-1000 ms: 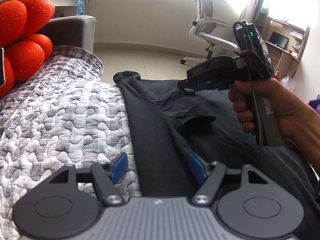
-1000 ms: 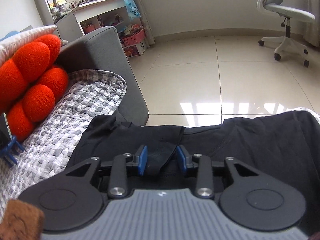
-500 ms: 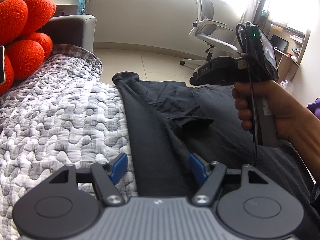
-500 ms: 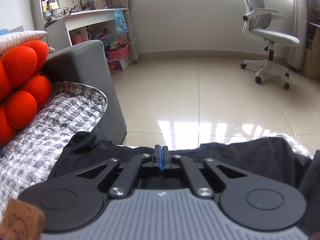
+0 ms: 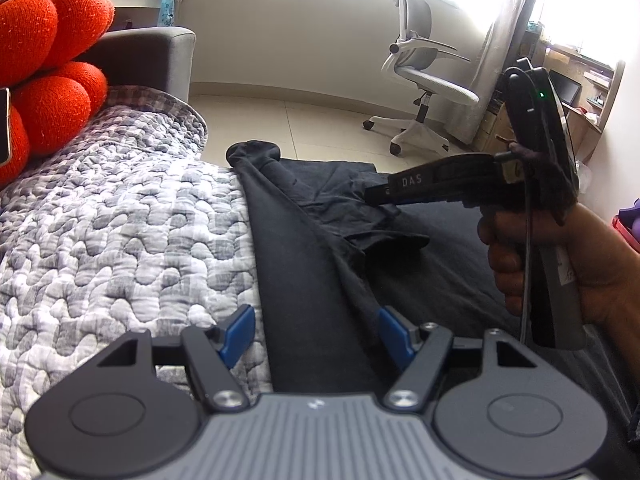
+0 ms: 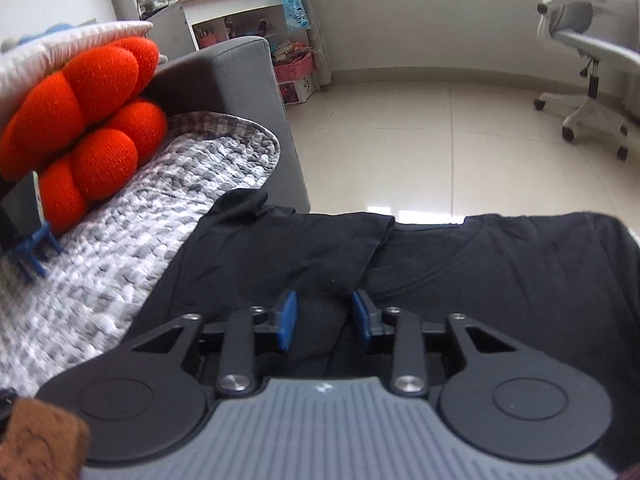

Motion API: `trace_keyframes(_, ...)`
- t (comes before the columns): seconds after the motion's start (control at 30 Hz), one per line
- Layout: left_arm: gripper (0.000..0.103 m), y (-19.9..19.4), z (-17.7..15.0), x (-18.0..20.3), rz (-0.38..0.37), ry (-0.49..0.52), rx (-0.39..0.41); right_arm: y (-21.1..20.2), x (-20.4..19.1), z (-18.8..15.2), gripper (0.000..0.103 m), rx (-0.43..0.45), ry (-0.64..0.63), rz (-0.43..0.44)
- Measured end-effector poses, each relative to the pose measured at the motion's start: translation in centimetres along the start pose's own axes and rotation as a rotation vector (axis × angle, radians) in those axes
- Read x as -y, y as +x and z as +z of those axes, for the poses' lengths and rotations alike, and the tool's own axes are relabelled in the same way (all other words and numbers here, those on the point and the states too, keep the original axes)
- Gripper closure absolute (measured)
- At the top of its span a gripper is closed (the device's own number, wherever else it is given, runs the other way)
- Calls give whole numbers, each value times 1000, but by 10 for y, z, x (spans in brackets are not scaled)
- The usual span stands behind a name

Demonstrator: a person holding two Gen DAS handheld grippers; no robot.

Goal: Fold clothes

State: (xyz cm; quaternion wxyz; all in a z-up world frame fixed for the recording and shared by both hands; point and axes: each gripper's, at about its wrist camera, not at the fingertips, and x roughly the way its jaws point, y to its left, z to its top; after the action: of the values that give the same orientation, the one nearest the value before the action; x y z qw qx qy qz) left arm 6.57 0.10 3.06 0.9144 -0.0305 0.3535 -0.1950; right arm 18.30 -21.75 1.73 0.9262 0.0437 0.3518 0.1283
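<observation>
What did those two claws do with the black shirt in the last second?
The right claw pinched shut half a second ago and has now opened again, with the folded sleeve lying flat on the black shirt. The left claw stayed wide open over the shirt's folded edge, barely moving. The quilt and red cushion are unchanged.

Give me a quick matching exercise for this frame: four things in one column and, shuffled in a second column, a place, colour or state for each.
Things:
1. black T-shirt
2. left tongs
3. knotted cushion
4. office chair

Descriptions:
A. orange-red, against the sofa arm
B. white, standing on the tiled floor
C. spread on the quilt, one sleeve folded in
D. open, straddling the shirt's folded edge

Pairs: 1-C, 2-D, 3-A, 4-B
</observation>
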Motion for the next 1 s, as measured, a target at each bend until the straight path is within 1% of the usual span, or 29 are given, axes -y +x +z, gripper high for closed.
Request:
trace_keyframes(0.03, 34, -1, 1, 0, -3, -2, 0, 0, -3, -2, 92, 2, -20, -9)
trace_keyframes(0.07, 34, -2, 1, 0, -9, -4, 3, -1, -2, 0, 98, 8, -13, -4)
trace_keyframes(0.2, 34, -7, 2, 3, -20, 8, 22, -12, -2, 7, 98, 67, -10, -9)
trace_keyframes(0.27, 34, -5, 1, 3, -18, 15, 16, -15, -2, 9, 98, 83, -16, -28)
trace_keyframes(0.37, 34, 2, -2, 2, -5, 20, -2, -8, 0, 5, 98, 67, -24, -58)
trace_keyframes(0.47, 34, 1, -1, 1, -6, 16, 1, 4, 3, -1, 98, 32, -22, -76)
trace_keyframes(0.53, 34, 0, 0, 0, -5, 10, 0, 7, 2, -3, 98, 34, -31, -80)
trace_keyframes(0.57, 34, -2, 0, -1, -4, 7, 3, 6, 1, -3, 97, 40, -36, -79)
trace_keyframes(0.6, 34, -4, 0, -3, -2, 1, 5, 3, 1, -3, 91, 42, -26, -68)
trace_keyframes(0.63, 34, -7, 0, -5, -5, -3, 8, 0, 2, -2, 87, 45, -16, -56)
trace_keyframes(0.67, 34, -10, 0, -6, -8, -7, 12, -4, 2, -2, 87, 48, -8, -46)
trace_keyframes(0.73, 34, -14, -1, -10, -10, -12, 12, -16, 2, -2, 82, 62, 4, -27)
trace_keyframes(0.8, 34, -17, -4, -12, -6, -15, 5, -29, 2, -3, 71, 74, 24, 2)
trace_keyframes(0.83, 34, -18, -6, -14, -5, -16, 2, -36, 2, -4, 70, 74, 35, 25)
trace_keyframes(0.9, 34, -21, -9, -17, -1, -19, -5, -47, -1, -6, 69, 51, 49, 98)
trace_keyframes(1.0, 33, -20, -11, -14, 10, 0, -11, -60, -15, -16, 66, -15, 18, 170)
